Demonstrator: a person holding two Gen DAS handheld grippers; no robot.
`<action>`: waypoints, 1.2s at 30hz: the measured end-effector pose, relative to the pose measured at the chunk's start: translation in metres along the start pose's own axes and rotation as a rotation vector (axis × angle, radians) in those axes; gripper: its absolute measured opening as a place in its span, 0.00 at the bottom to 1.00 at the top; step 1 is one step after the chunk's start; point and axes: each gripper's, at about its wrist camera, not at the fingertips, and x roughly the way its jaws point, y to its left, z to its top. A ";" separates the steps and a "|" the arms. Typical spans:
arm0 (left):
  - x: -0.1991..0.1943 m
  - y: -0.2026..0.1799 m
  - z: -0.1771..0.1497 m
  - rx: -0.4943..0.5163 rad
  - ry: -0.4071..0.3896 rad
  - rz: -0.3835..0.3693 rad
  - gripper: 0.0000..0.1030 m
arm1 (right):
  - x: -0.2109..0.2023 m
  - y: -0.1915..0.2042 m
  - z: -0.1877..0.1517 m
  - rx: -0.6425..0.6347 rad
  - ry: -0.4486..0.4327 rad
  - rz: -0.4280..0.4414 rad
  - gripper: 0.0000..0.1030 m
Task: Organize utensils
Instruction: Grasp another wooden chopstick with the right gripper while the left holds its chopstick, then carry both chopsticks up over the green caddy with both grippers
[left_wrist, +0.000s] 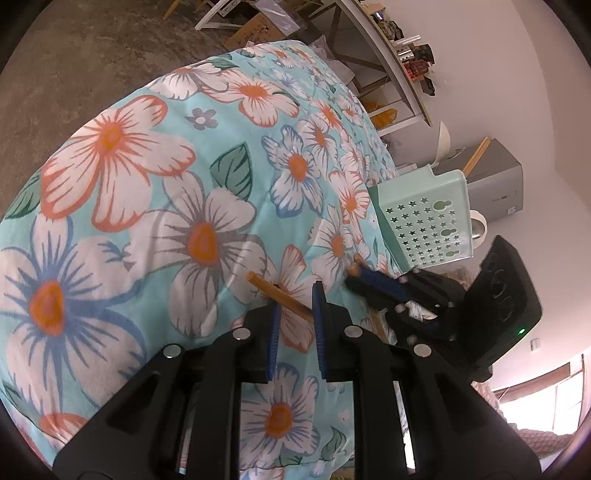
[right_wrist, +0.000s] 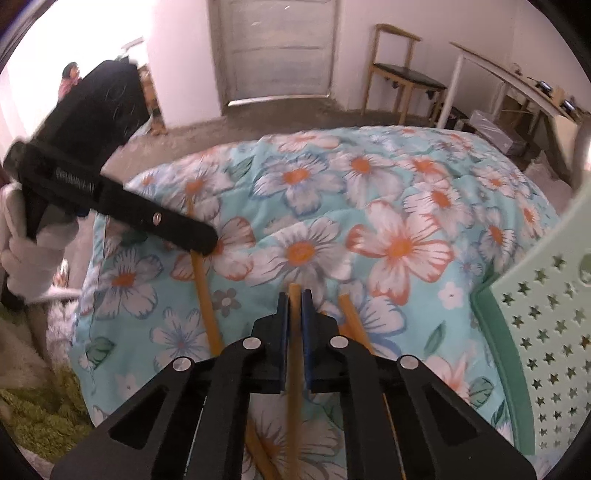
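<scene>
Wooden chopsticks lie on a floral blue bedspread (left_wrist: 155, 206). My right gripper (right_wrist: 294, 301) is shut on one chopstick (right_wrist: 294, 369), which runs back between its fingers; it also shows in the left wrist view (left_wrist: 352, 275) with the stick's tip poking out. My left gripper (left_wrist: 297, 302) is open, its fingers on either side of another chopstick (left_wrist: 275, 291) on the bedspread. In the right wrist view the left gripper (right_wrist: 207, 240) rests over that chopstick (right_wrist: 205, 291). A further chopstick (right_wrist: 351, 317) lies right of my right gripper. A mint green perforated utensil holder (right_wrist: 546, 332) stands at the right.
The holder also shows in the left wrist view (left_wrist: 428, 221), with a grey box (left_wrist: 495, 184) behind it. A wooden chair (right_wrist: 402, 74), a door (right_wrist: 277, 48) and a white table (right_wrist: 517, 96) stand beyond the bed. A green rug (right_wrist: 33, 406) lies at lower left.
</scene>
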 end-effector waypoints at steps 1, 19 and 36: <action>0.000 0.000 0.000 0.000 -0.001 0.002 0.16 | -0.007 -0.005 0.001 0.022 -0.026 -0.020 0.07; -0.005 -0.021 0.000 0.065 -0.080 0.076 0.16 | -0.182 -0.048 -0.064 0.483 -0.507 -0.342 0.07; -0.065 -0.168 0.013 0.502 -0.362 0.031 0.05 | -0.199 -0.071 -0.120 0.789 -0.723 -0.262 0.07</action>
